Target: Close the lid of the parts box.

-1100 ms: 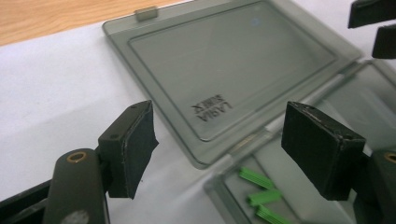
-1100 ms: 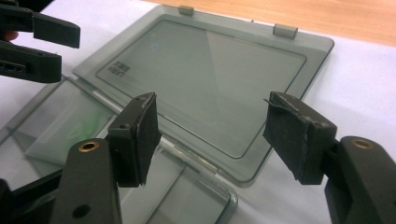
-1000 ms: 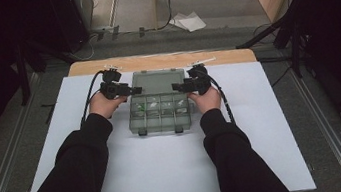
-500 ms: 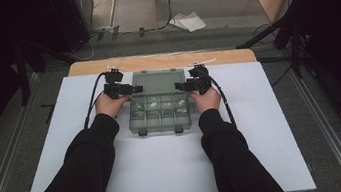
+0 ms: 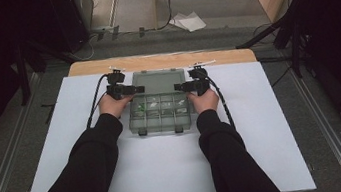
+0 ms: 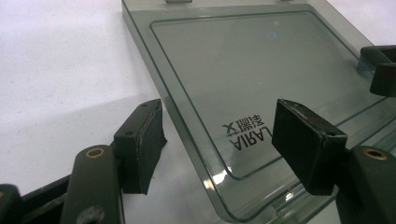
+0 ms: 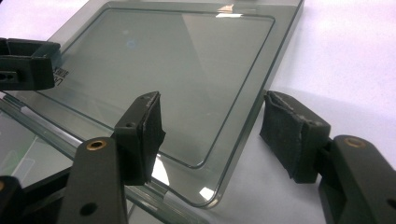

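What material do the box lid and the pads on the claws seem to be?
Lid: likely hard, glossy, grey-tinted clear plastic; the white surface shows through and lights reflect off it. Pads on the right claw: matte black, probably rubber or foam, with rough, worn edges.

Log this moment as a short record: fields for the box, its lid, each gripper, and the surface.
box: clear compartment box at mid-table, small items in its cells
lid: transparent lid swung open and lying back flat, away from the person; printed mark near one corner
left gripper: left gripper open, jaws straddling the lid's left edge, not closed on it
right gripper: right gripper open, jaws straddling the lid's right edge, not closed on it
surface: white sheet over a wooden table
latches: two on the box's near wall, undone
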`<state>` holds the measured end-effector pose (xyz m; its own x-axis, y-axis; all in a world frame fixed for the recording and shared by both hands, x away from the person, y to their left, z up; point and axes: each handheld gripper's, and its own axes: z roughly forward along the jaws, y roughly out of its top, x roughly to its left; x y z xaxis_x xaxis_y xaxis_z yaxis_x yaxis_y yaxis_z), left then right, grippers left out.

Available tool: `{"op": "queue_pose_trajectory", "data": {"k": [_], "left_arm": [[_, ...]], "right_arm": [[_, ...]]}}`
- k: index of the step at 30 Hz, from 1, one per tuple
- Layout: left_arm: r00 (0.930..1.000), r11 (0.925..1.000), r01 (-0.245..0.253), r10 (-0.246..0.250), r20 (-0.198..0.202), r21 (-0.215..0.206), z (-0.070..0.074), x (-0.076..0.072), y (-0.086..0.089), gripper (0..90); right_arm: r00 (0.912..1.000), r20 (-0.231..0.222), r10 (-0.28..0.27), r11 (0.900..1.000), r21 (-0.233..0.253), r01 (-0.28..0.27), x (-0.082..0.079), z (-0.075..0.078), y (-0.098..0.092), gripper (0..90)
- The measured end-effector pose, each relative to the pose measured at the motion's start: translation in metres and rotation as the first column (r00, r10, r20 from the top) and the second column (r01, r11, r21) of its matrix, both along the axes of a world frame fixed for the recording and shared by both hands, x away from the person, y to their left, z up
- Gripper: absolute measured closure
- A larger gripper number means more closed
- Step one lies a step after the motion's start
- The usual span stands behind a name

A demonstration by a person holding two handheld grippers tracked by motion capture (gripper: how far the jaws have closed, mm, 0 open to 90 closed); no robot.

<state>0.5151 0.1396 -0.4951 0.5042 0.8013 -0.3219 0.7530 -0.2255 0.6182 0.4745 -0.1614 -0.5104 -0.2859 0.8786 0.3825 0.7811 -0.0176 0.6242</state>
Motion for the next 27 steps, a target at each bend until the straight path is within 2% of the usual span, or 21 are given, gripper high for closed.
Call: {"op": "queue_pose_trajectory", "data": {"k": [1,8,11,13,15,16,17,18,22,27], "left_arm": [[1.0,1.0,-0.002,0.002,0.001,-0.002,-0.0002,-0.0001,-0.0004,33.1],[0.9999,0.9999,-0.013,0.013,-0.005,-0.004,-0.0004,0.0,-0.0011,33.3],[0.9998,0.9998,-0.02,0.02,-0.005,-0.007,-0.0006,-0.0004,-0.0015,33.3],[0.9996,0.9996,-0.026,0.026,-0.006,-0.01,-0.0008,-0.0005,-0.0016,33.4],[0.9994,0.9994,-0.033,0.033,-0.009,-0.01,-0.0006,-0.0005,-0.0016,34.1],[0.9994,0.9993,-0.034,0.034,-0.011,-0.013,-0.0006,-0.0004,-0.0015,34.1],[0.9993,0.9993,-0.036,0.036,-0.011,-0.014,-0.0007,-0.0004,-0.0014,34.0],[0.9993,0.9993,-0.035,0.035,-0.011,-0.014,-0.0007,-0.0004,-0.0013,34.0],[0.9992,0.9992,-0.037,0.036,-0.015,-0.019,-0.0006,0.0005,0.0003,35.6],[0.997,0.9965,-0.064,0.062,-0.047,-0.054,-0.0008,0.003,0.0056,43.5]], "right_arm": [[0.9998,-0.02,0.002,1.0,0.01,-0.002,-0.0004,0.0006,-0.0002,39.5],[0.9996,-0.022,-0.018,0.999,0.027,0.019,0.0005,-0.0004,-0.0001,41.0],[0.9985,-0.049,-0.022,0.999,0.042,0.025,0.0002,0.0005,-0.0022,44.1],[0.9987,-0.045,-0.023,0.998,0.053,0.026,0.0004,-0.0001,-0.0033,45.0],[0.998,-0.06,-0.021,0.998,0.061,0.025,0.0001,0.0004,-0.0047,46.0],[0.9976,-0.066,-0.023,0.997,0.068,0.027,0.0,0.0004,-0.0051,47.4],[0.9967,-0.079,-0.016,0.994,0.109,0.025,0.0006,-0.0005,-0.0064,48.5],[0.996,-0.088,-0.019,0.993,0.118,0.029,0.0006,-0.0012,-0.0072,48.8],[0.9969,-0.075,-0.021,0.994,0.102,0.028,0.0,-0.0004,-0.0052,48.2],[0.9971,-0.074,-0.018,0.995,0.1,0.025,0.0004,-0.0006,-0.0056,48.3]]}}
